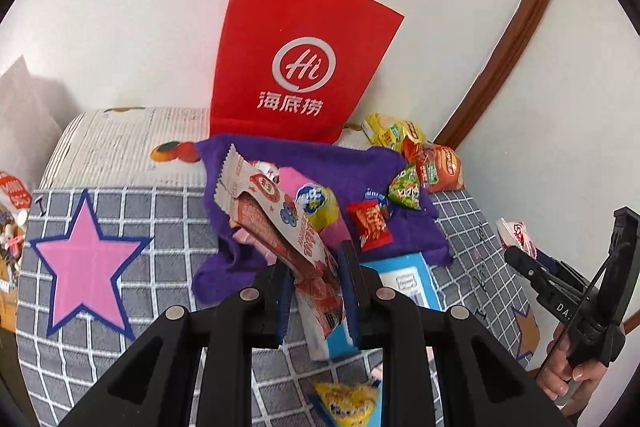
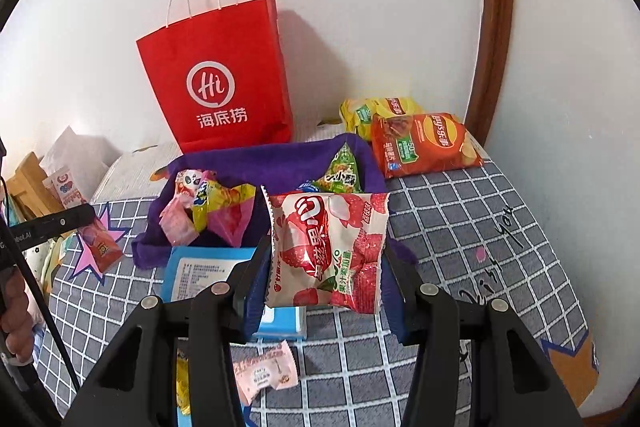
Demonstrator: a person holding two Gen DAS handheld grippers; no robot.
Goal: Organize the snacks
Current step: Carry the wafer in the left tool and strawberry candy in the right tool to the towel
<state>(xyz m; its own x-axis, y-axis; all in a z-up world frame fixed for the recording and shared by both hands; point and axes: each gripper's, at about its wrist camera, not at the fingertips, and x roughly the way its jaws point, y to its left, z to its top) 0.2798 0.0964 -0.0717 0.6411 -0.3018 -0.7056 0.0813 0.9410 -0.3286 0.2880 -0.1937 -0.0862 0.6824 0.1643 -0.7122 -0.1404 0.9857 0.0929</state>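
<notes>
Red bag (image 2: 224, 83) stands upright at the bed's (image 2: 460, 227) far edge against the wall; its inside can't be seen. Purple cloth (image 2: 256, 163) lies just in front of it, bunched up, with snacks heaped on it: green pack (image 2: 342, 173), yellow-pink pack (image 2: 218, 207), small red pack (image 1: 370, 223). Two chip bags (image 2: 424, 143) sit at the far right corner, off the cloth. Blue box (image 2: 200, 271) lies flat at the cloth's near edge; pink candy (image 2: 266, 373) nearer on the grid cover.

Left gripper (image 1: 316, 275) is clamped on a long wafer pack (image 1: 276, 215), lifted over the cloth, tilted up to the left.

Right gripper (image 2: 324, 267) is closed on a lychee jelly pack (image 2: 328, 251), pads at both side edges, held upright above the blue box and cloth edge
</notes>
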